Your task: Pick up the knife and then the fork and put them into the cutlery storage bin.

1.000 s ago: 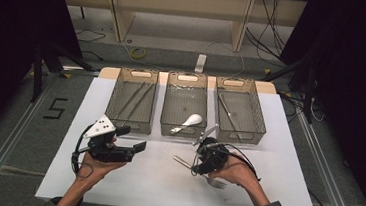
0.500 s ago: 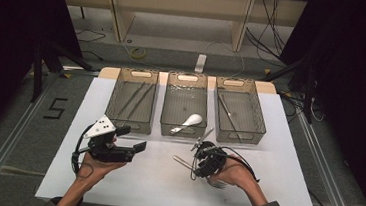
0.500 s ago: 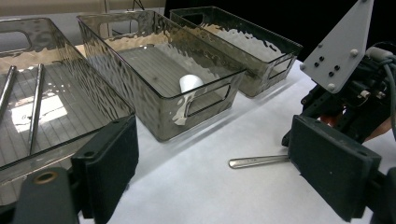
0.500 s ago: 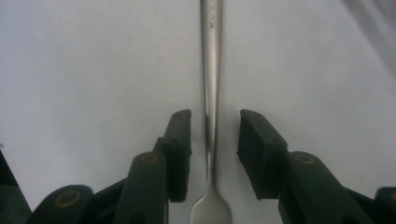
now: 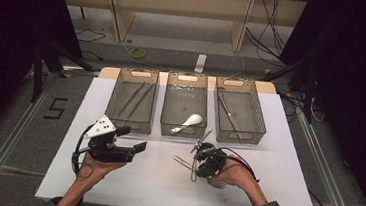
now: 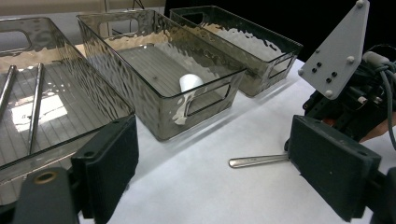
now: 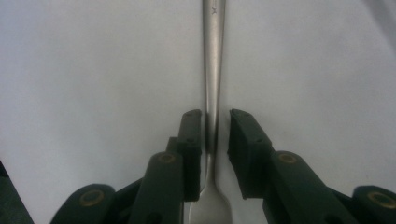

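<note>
Your right tool (image 7: 215, 126) stands over a slim polished steel utensil handle (image 7: 214, 60) that lies flat on the white bench (image 5: 154, 181), in front of the middle clear ribbed plastic bin (image 5: 185, 103), toward your side. Its jaws have just been closing around the handle, and in the right gripper view one pad looks against the metal while a narrow gap shows at the other, so the pinch does not look complete.

Finish the squeeze before you lift. The handle is thin and slick, and it sits nearly flush with the bench, so keep the pads low enough to catch its edges rather than skate over the top (the widening neck near the bottom of that view is the better place to bite, if you can reach it). Hold the tool square to the handle so it does not twist out, then raise it straight.

A second steel utensil (image 5: 219, 183) lies under your right hand, farther from the middle bin; I judge it could snag, so lift clear of it.

Your left tool (image 5: 137, 146) hangs spread and holds nothing, off to the left of the middle bin, which holds a white ceramic spoon (image 5: 189, 121).
</note>
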Demonstrator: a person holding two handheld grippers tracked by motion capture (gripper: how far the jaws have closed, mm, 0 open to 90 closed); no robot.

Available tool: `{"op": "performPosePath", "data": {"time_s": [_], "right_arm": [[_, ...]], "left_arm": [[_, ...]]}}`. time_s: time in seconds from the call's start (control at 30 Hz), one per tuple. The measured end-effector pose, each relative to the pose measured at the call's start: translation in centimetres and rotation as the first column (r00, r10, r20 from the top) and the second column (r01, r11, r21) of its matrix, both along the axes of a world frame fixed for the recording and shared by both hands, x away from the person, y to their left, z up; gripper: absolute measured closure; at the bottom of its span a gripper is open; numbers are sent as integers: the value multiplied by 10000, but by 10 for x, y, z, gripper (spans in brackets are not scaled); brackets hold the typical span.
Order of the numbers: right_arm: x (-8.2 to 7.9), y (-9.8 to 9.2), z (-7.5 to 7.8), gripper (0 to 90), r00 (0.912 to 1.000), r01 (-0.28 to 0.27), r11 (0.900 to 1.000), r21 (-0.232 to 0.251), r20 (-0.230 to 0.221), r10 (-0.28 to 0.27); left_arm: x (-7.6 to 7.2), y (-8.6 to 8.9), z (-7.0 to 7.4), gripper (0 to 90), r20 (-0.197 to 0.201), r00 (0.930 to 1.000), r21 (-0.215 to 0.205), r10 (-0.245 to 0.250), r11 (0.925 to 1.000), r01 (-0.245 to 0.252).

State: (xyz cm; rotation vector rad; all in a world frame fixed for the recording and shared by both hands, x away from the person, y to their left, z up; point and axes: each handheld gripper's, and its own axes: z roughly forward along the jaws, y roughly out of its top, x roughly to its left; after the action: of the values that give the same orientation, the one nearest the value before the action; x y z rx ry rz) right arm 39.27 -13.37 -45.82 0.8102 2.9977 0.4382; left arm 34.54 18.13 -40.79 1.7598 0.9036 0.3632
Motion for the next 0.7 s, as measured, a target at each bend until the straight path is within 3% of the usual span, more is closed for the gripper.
{"op": "performPosePath", "data": {"time_s": [0.7], "right_arm": [[-1,3,0,842,9999,-109,9994,-329,-47,108]], "left_arm": [[0,0,0,159,-8,10000,0,-4,10000,4]]}}
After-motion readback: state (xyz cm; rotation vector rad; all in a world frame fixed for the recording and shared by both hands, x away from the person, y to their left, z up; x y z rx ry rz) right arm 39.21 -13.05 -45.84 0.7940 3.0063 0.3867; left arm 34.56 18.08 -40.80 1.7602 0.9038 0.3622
